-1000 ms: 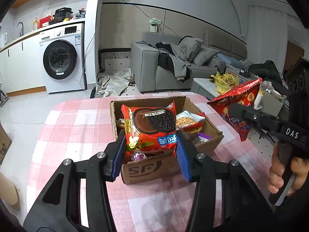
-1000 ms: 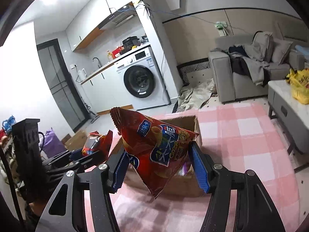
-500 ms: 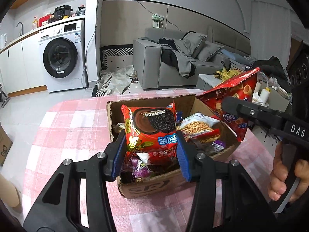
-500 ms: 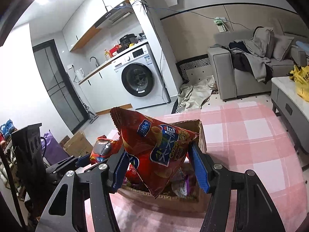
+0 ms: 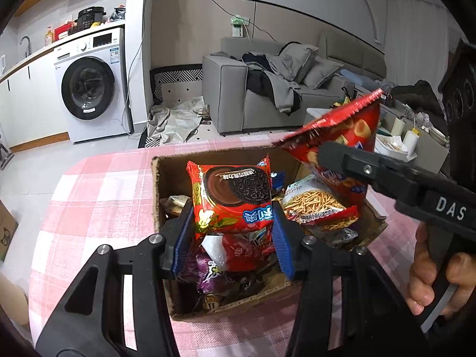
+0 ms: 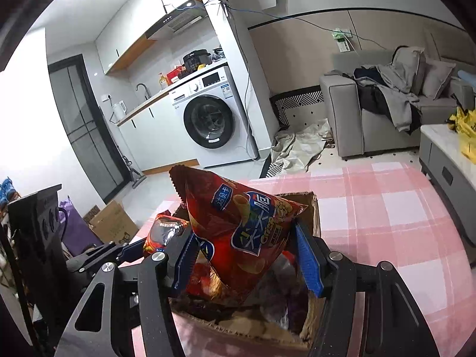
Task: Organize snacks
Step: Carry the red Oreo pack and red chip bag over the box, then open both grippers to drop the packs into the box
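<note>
While both packs hang over the cardboard box (image 5: pixel 157 190), the left gripper (image 5: pixel 232 238) is clamped on the cookie pack (image 5: pixel 232 196) and the right gripper (image 6: pixel 247 258) on the crisp bag (image 6: pixel 238 232); bare tablecloth (image 6: pixel 386 214) at 3 o'clock shows only right-side.

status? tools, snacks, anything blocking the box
Left tool shut on cookie pack, right tool shut on crisp bag. Both over the open cardboard box, already piled with snacks. Nothing blocking.

A pink checked table (image 5: pixel 98 196) carries an open cardboard box (image 5: pixel 156 196).
</note>
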Demonstrator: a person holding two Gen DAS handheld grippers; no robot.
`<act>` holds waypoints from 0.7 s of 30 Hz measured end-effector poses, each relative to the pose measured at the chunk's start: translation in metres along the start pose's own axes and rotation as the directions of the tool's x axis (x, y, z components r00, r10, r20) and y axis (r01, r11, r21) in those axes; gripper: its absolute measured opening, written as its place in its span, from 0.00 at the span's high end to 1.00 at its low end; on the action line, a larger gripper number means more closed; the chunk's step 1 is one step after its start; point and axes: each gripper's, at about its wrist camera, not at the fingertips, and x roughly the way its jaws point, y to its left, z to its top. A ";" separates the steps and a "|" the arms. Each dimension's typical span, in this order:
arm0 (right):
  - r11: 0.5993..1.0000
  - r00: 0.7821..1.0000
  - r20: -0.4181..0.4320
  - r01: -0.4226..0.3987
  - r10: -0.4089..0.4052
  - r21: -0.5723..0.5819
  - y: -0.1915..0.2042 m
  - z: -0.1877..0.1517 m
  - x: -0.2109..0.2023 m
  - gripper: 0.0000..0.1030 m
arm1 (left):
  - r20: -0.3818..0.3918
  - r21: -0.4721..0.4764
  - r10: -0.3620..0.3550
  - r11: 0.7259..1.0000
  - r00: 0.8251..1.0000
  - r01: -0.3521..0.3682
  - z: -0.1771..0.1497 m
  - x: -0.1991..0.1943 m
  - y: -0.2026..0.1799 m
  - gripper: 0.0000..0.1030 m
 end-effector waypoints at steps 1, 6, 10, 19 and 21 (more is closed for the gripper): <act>1.000 1.000 -0.004 0.018 -0.018 -0.010 0.000 0.000 0.004 0.41 | -0.009 0.000 -0.009 1.000 1.000 0.009 0.000 0.005 -0.001 0.56; 0.998 0.999 -0.032 0.043 -0.044 -0.036 -0.005 -0.005 0.020 0.41 | -0.043 0.003 -0.018 1.000 0.999 0.018 -0.002 0.027 -0.004 0.56; 0.998 0.998 -0.041 0.043 -0.045 -0.053 -0.010 -0.006 0.025 0.41 | -0.045 0.015 -0.008 1.000 0.999 0.009 -0.003 0.039 -0.003 0.56; 0.998 0.998 -0.064 0.016 -0.020 -0.064 -0.008 -0.007 0.030 0.41 | -0.045 0.019 -0.009 1.000 0.999 0.010 -0.003 0.049 -0.005 0.56; 0.997 0.998 -0.067 0.010 -0.015 -0.071 -0.007 -0.007 0.030 0.41 | -0.049 0.017 -0.012 1.000 0.999 0.013 -0.002 0.049 -0.004 0.56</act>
